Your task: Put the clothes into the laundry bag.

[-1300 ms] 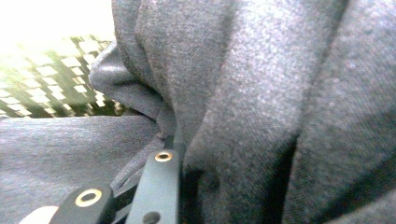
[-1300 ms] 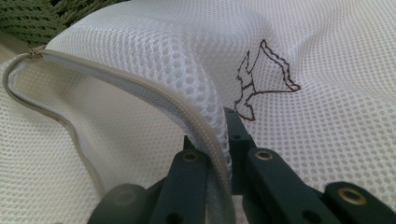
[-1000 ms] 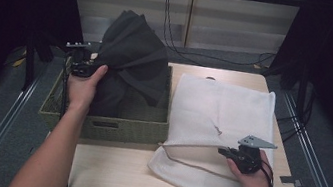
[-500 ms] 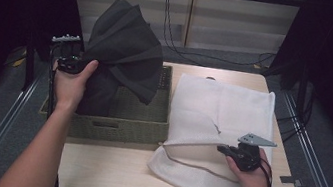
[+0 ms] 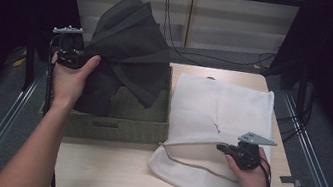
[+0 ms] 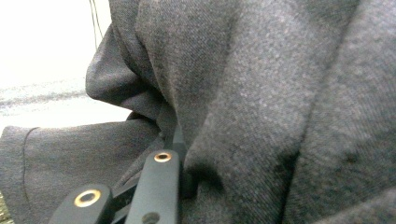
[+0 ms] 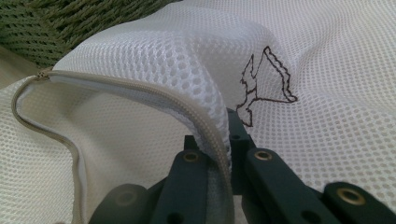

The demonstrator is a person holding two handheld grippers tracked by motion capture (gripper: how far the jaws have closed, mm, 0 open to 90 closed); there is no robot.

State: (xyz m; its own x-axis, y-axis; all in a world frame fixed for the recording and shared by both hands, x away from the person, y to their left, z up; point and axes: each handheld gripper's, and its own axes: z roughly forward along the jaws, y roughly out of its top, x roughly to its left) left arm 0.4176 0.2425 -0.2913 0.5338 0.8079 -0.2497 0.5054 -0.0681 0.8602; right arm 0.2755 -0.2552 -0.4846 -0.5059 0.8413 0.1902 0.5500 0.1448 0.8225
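In the high view, the left gripper held the dark garment above the woven basket at nine o'clock, not yet bagged; the right gripper pinched the mesh bag at four o'clock on the desk. The left gripper view showed jaws clamped on cloth folds. The right gripper view showed jaws shut on the zipper edge, mouth open, and a bird outline.

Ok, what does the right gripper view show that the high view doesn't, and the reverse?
Right gripper view: the right gripper shut on the zipper edge of the white mesh bag, holding its mouth open, plus the mesh weave and a dark bird outline up close.

High view: the left gripper lifting a dark garment above the woven basket, both forearms, the table.

Both: the mesh bag, its open mouth, the basket beside it, the right gripper.
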